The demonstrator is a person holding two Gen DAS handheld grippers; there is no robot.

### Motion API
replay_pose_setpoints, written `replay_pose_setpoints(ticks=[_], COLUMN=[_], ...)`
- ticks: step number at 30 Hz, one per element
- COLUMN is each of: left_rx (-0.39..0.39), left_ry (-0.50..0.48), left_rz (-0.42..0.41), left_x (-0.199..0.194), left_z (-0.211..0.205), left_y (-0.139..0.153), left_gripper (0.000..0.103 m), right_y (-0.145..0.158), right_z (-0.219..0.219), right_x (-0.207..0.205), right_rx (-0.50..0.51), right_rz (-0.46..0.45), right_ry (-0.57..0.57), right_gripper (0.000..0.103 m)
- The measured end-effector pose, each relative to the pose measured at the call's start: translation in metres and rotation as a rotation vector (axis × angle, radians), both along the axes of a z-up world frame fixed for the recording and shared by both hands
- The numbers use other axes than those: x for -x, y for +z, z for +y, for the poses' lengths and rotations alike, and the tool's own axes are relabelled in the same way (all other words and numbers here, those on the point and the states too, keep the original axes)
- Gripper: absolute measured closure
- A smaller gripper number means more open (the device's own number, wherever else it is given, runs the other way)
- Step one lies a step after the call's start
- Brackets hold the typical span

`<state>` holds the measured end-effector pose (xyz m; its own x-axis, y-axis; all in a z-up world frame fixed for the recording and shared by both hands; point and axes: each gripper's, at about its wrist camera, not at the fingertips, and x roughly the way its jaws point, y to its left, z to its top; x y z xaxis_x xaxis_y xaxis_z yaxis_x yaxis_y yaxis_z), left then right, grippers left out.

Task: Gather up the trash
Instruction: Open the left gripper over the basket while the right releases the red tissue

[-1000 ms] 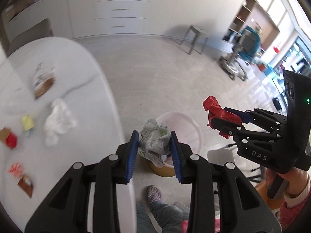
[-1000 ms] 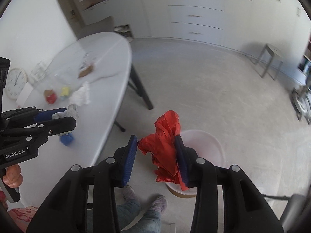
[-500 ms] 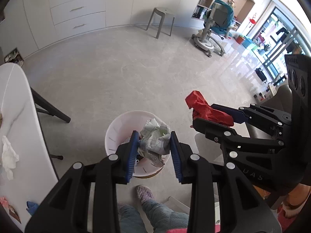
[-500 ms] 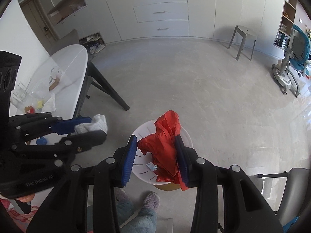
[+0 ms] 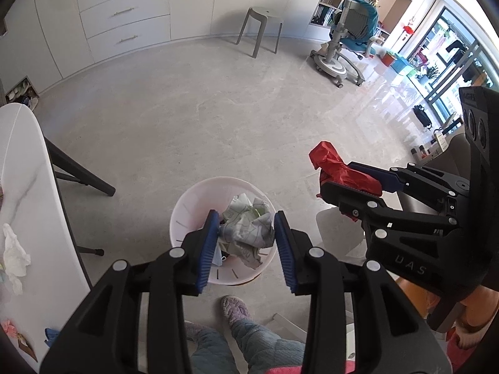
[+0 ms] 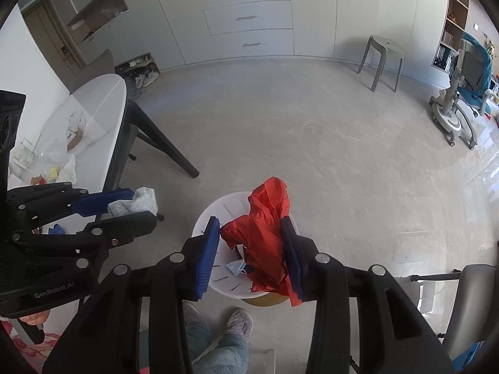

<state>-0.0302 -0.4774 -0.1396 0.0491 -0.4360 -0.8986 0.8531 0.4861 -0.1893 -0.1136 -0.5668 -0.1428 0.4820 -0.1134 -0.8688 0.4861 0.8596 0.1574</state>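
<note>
My left gripper [image 5: 244, 243] is shut on a crumpled white printed paper [image 5: 248, 227] and holds it above the round white trash bin [image 5: 187, 215] on the floor. My right gripper [image 6: 251, 249] is shut on a crumpled red wrapper [image 6: 265, 237] and hangs over the same bin [image 6: 212, 215], which holds a blue face mask [image 6: 235, 268]. The right gripper [image 5: 335, 184] with the red wrapper [image 5: 330, 163] shows in the left wrist view, to the right of the bin. The left gripper [image 6: 137, 207] with the white paper [image 6: 137, 201] shows in the right wrist view.
A white oval table [image 5: 28, 187] stands to the left with more trash: a white tissue [image 5: 14, 249], small coloured wrappers [image 6: 46, 176]. Its black legs [image 6: 162, 145] reach toward the bin. My feet [image 5: 235, 311] are just below the bin. A grey stool [image 5: 260, 29] and a chair [image 5: 349, 37] stand far off.
Both grippers swung away from the table and came over the trash bin, each still holding its piece of trash. The bin has come nearer to the centre of both views.
</note>
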Motion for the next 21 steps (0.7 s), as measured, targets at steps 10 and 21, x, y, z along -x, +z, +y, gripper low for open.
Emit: replay_pose_setpoints(ticks=[10,21], left_rx=[0.008,0.012], left_ry=[0.016,0.069], left_rz=[-0.057,-0.105], left_x=[0.004,-0.007], left_z=[0.009,0.032], left_y=[0.016,0.033], left_gripper=[0.022,0.011], right_y=[-0.007,-0.015], right_z=[0.000,0.006], right_x=[-0.003,-0.015], right_rx=[-0.007,-0.018], right_rz=[0.016,0.036], right_ry=[-0.006,0.034], right_gripper=[0.062,0.062])
